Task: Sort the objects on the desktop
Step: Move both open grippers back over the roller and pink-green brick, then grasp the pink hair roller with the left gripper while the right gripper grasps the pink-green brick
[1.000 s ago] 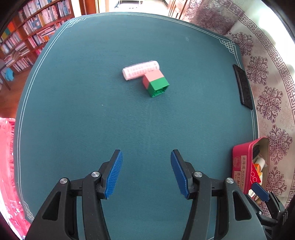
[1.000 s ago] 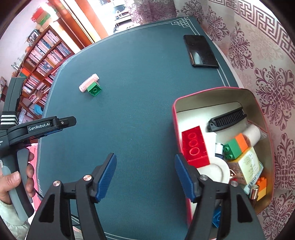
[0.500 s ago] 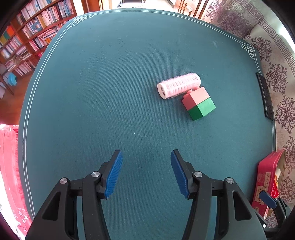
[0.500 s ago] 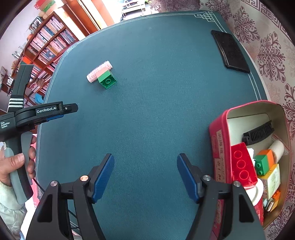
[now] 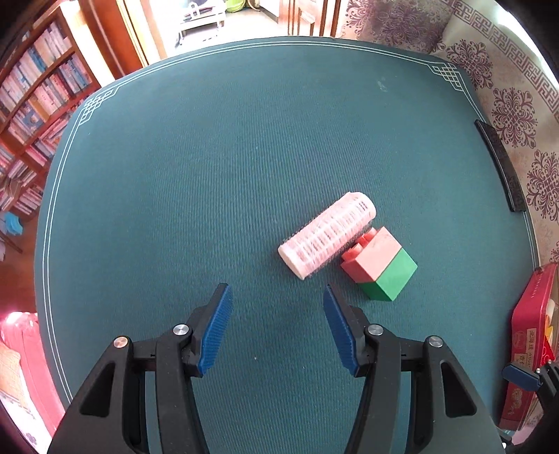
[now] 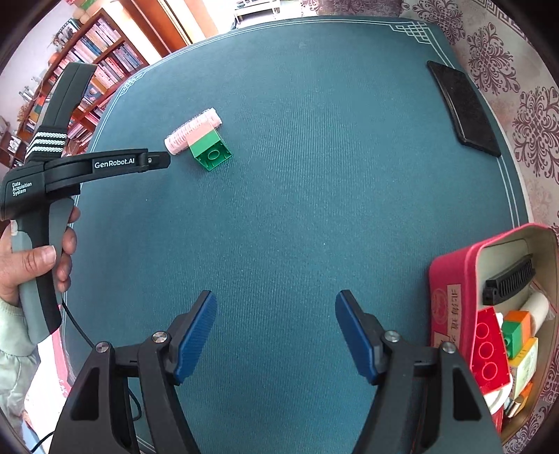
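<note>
Closer now, the spread, empty left gripper [image 5: 276, 314] faces the pink roller [image 5: 326, 235] touching a pink-green block [image 5: 380, 263].

This is a lived-in home, likely a study or sitting room. A dark wooden bookcase packed with books [image 5: 33, 104] fills the 10 o'clock side. The round table wears a teal felt cover with white corner scrollwork [image 5: 244, 157] over a cream tablecloth with maroon floral medallions [image 5: 513, 115]. At 12 o'clock, a doorway opens onto a bright tiled floor [image 5: 241, 17].
</note>
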A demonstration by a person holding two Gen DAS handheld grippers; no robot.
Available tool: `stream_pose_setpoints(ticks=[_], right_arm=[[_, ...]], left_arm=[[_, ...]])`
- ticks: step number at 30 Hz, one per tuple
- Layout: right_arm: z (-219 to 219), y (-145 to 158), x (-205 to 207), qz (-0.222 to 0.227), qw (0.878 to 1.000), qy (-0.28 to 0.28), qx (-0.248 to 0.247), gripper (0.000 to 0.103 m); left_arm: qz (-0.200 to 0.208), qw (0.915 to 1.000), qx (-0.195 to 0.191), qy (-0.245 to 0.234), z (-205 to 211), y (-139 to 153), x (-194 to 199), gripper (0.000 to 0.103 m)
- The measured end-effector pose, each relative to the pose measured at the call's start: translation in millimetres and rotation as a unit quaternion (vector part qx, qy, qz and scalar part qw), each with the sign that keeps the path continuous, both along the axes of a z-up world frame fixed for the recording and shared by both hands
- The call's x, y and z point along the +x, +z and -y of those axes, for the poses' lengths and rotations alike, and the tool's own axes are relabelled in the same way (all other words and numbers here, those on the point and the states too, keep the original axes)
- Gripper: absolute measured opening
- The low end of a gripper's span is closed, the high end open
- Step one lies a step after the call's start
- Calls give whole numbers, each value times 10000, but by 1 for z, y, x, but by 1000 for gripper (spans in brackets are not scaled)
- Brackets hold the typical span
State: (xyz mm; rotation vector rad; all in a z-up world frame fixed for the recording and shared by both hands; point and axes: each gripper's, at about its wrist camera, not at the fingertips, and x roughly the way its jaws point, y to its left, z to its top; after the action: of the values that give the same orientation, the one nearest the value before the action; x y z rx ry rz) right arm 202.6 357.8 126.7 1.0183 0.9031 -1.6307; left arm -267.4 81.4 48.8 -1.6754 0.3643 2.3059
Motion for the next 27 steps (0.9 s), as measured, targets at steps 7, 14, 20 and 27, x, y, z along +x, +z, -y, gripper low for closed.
stream_pose_setpoints(ticks=[7,14,20,27], right_arm=[[16,-4,1,30,10000,-44,32,74],[30,-7,2,-2,10000,-62,47,74],[42,-11,5,-17,10000,-48,55,74],[65,-11,11,-78,9999,77,-12,74]], left_arm=[[-27,9980,-125,-622,-19,-10,-17,58],[-49,9967,-143,-801,-31,-20,-21,60],[-89,9971,108,-753,-31,-19,-25,59],[-7,9988,437,-228,-10,-15,-25,34]])
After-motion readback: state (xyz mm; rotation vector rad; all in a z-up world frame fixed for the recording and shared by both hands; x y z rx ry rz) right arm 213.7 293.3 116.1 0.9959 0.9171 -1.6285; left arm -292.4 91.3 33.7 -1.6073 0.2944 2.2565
